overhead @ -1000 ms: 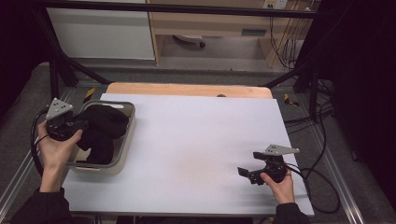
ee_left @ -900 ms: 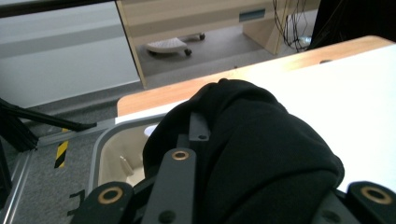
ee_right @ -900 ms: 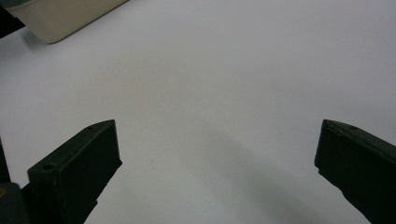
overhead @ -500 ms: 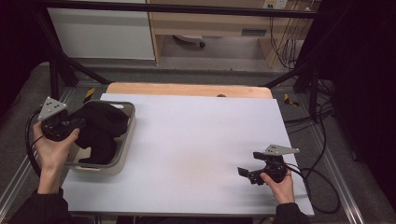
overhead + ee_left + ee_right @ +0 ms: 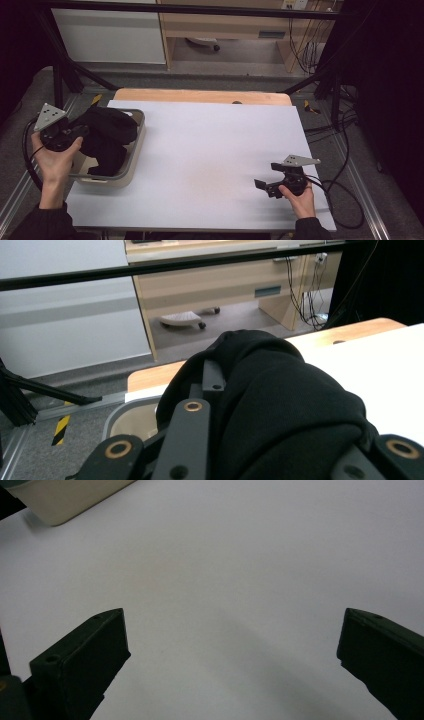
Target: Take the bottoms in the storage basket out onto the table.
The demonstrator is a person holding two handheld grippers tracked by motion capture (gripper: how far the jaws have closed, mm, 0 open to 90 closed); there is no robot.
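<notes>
A bundled black cloth (image 5: 107, 132) lies bunched in and above a beige metal tray (image 5: 127, 172) at the table's left side. My left gripper (image 5: 82, 132) is at the tray's left rim, shut on the cloth. In the left gripper view the cloth (image 5: 280, 405) bulges between and over the jaws, hiding the right jaw's tip, and the tray's (image 5: 120, 415) rim shows below it. My right gripper (image 5: 265, 186) rests low over the white table (image 5: 210, 150) near the front right corner. It (image 5: 232, 650) stands wide open with bare table between its jaws.
The tray's corner (image 5: 65, 500) shows far off in the right gripper view. A wooden strip (image 5: 200, 95) edges the table's far side. Cables (image 5: 340, 195) trail off the right edge. Black frame legs (image 5: 65, 75) stand beyond the tray on the floor.
My left gripper has moved left, toward the tray's outer rim, drawing the black cloth along with it. The right gripper has stayed where it was, open.
</notes>
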